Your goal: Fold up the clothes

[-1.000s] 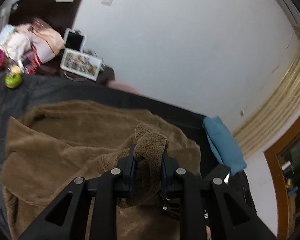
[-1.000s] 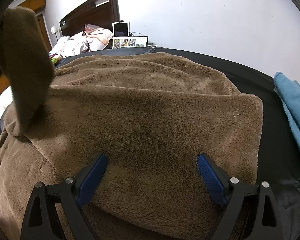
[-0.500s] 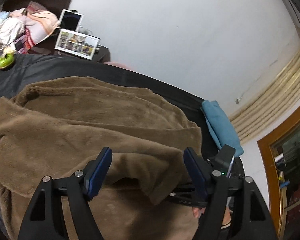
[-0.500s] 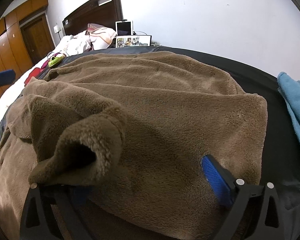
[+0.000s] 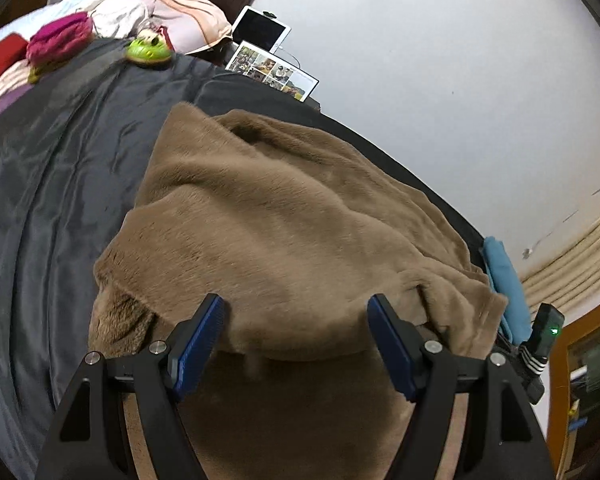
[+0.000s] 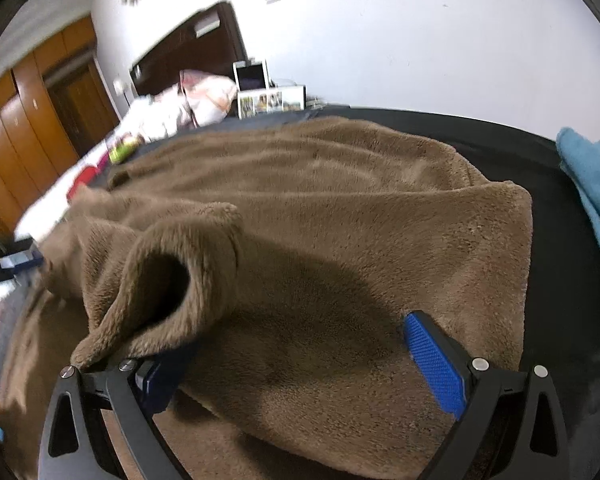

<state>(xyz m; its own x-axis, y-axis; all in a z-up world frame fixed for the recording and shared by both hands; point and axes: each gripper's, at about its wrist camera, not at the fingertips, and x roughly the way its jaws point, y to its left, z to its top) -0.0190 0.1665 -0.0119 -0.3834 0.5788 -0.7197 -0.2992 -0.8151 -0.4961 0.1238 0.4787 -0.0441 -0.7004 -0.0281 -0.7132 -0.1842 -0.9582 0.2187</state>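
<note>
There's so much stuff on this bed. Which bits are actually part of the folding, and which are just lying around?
Part of the job:
brown fleece garment
left tool, open
right tool, open

Just lying about:
blue cloth
green toy
tablet
photo sheet
pile of clothes

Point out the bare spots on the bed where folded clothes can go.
Widest free patch: dark sheet left of the brown fleece garment, up to the green toy. A narrower dark strip lies between the garment and the blue cloth. Crowded: the clothes pile by the headboard.
</note>
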